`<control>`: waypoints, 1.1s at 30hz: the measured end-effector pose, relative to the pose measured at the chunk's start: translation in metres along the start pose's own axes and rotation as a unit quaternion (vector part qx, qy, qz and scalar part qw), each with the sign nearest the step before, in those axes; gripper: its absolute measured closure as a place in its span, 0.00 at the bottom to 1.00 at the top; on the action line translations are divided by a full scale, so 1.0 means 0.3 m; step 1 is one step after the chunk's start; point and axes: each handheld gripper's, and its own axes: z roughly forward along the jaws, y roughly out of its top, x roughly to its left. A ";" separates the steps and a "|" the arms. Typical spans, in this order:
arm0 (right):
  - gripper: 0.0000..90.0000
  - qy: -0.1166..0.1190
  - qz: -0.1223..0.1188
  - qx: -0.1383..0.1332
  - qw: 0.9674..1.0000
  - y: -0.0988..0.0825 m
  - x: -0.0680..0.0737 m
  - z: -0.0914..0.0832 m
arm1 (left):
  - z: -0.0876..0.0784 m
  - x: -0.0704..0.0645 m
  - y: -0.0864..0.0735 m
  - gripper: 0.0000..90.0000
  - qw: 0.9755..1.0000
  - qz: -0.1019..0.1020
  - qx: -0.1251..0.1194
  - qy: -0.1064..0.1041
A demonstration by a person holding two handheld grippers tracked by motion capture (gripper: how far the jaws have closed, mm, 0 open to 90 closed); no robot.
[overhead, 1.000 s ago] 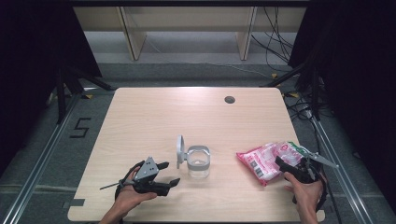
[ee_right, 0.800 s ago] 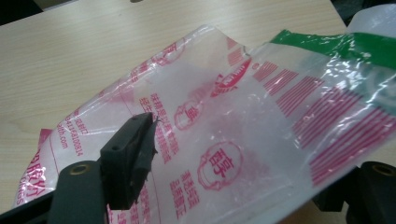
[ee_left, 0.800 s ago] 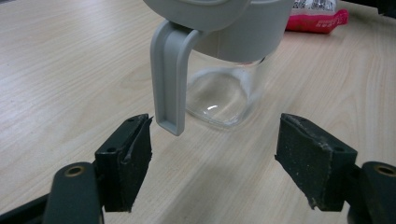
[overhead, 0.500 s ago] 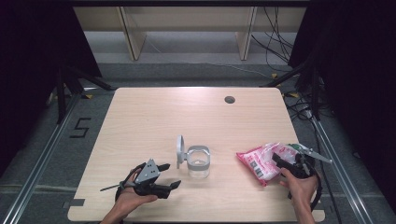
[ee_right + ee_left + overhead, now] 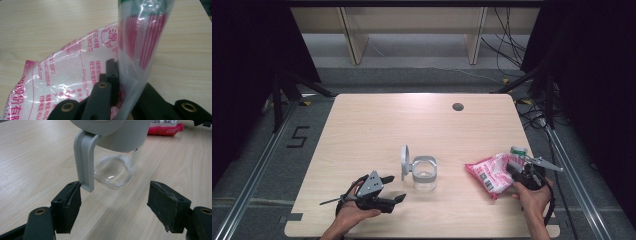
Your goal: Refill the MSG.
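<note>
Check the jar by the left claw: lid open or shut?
Open. The clear jar stands upright, its grey lid flipped up on edge at the left of the rim, mouth uncovered. Whether it is empty I cannot tell.

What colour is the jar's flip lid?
Light grey. The lid and its hinge arm sit over the clear glass jar; clearest in the left gripper view.
</note>
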 end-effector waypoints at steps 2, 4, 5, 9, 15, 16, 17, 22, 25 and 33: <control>1.00 -0.002 -0.013 -0.010 1.000 0.007 0.007 0.002 | 0.001 -0.001 0.000 0.29 1.000 -0.004 -0.003 -0.004; 1.00 0.009 0.007 -0.020 1.000 0.013 0.031 -0.006 | -0.001 0.003 0.002 0.29 1.000 0.006 -0.006 -0.002; 1.00 0.009 0.007 -0.020 1.000 0.013 0.031 -0.006 | -0.001 0.003 0.002 0.29 1.000 0.006 -0.006 -0.002; 1.00 0.010 -0.029 -0.036 0.999 0.030 0.053 -0.020 | -0.001 -0.003 0.002 0.29 1.000 -0.006 -0.010 -0.006; 1.00 0.043 -0.055 -0.078 0.995 0.066 0.110 -0.072 | 0.003 -0.014 0.002 0.29 1.000 -0.002 -0.007 -0.012; 1.00 0.047 -0.078 -0.079 0.993 0.073 0.116 -0.080 | 0.003 -0.015 0.002 0.29 1.000 -0.001 -0.006 -0.013; 1.00 0.048 -0.075 -0.084 0.992 0.073 0.127 -0.083 | 0.003 -0.016 0.002 0.29 1.000 0.002 -0.003 -0.013; 1.00 0.075 -0.082 -0.094 0.989 0.087 0.157 -0.110 | 0.006 -0.024 0.002 0.29 1.000 0.000 -0.005 -0.012; 1.00 0.084 -0.088 -0.096 0.988 0.099 0.176 -0.124 | 0.010 -0.028 0.000 0.29 1.000 -0.002 -0.005 -0.015; 1.00 0.101 -0.135 -0.100 0.981 0.131 0.263 -0.158 | 0.018 -0.056 0.000 0.29 1.000 0.016 -0.001 -0.014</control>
